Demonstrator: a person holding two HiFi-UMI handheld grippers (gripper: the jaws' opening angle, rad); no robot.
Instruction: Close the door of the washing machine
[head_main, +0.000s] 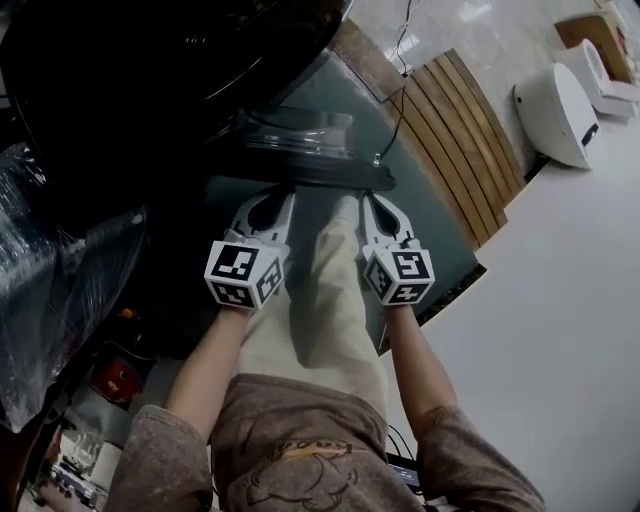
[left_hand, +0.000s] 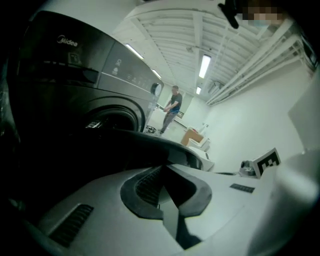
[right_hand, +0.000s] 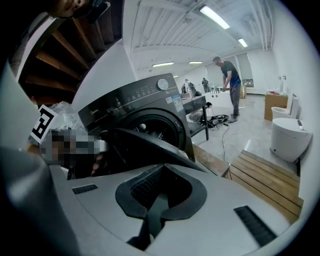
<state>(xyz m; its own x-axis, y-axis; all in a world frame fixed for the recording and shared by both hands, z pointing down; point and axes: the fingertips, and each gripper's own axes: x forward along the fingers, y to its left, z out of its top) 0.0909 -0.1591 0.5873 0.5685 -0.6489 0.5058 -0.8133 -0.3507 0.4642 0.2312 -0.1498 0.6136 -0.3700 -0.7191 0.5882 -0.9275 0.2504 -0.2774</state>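
Door (head_main: 300, 135) swung open, rim facing closed left tongs (head_main: 282, 194), closed right tongs (head_main: 366, 198)

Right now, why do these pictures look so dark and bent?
Head view: dim; the washing machine is nearly black, with glare streaks on its door. Left gripper view: wide-angle lens bows the ceiling beams, and the ceiling lamp burns out white. Right gripper view: same bowing, dark corners, yet brighter overall.

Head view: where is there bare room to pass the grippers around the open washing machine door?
Open: the pale floor right of the right gripper, bordered by the wooden slat platform. Crowded: left of the left gripper, a plastic-wrapped bundle and floor clutter; the washing machine door sits just ahead.
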